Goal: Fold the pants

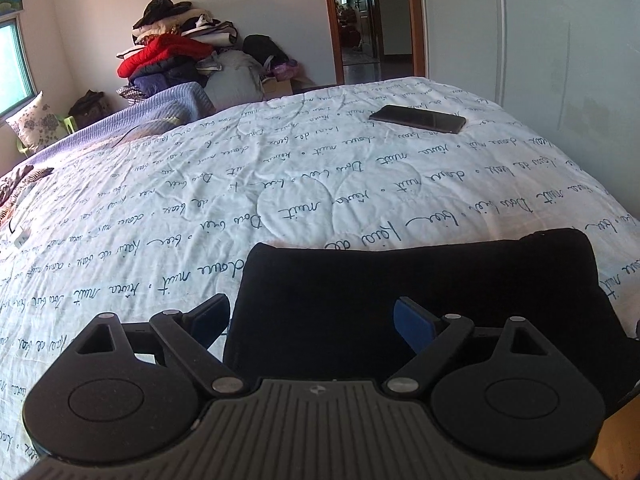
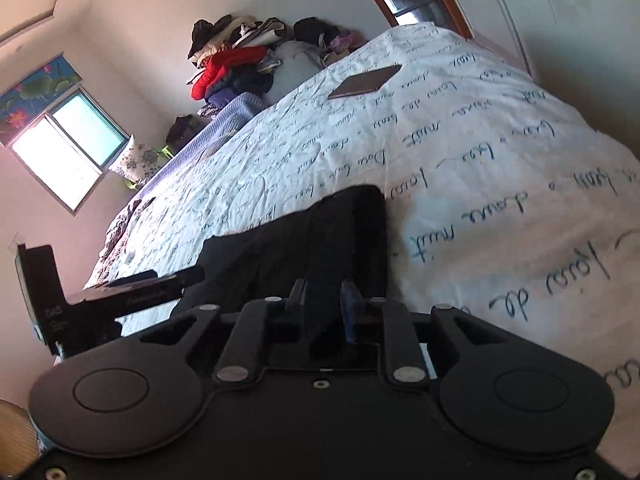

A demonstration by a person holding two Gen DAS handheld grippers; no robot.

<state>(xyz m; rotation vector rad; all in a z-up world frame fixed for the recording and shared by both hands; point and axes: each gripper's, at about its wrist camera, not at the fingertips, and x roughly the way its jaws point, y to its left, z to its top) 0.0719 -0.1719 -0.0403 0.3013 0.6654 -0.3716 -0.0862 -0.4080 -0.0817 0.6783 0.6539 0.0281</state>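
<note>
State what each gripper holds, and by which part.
Left gripper: nothing, open above the folded black pants. Right gripper: pinches the pants' near edge.

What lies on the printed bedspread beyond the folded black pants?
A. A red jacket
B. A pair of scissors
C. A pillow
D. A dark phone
D: a dark phone lies flat on the bedspread, apart from the black pants near the camera; the red jacket sits in the clothes pile off the bed.
</note>
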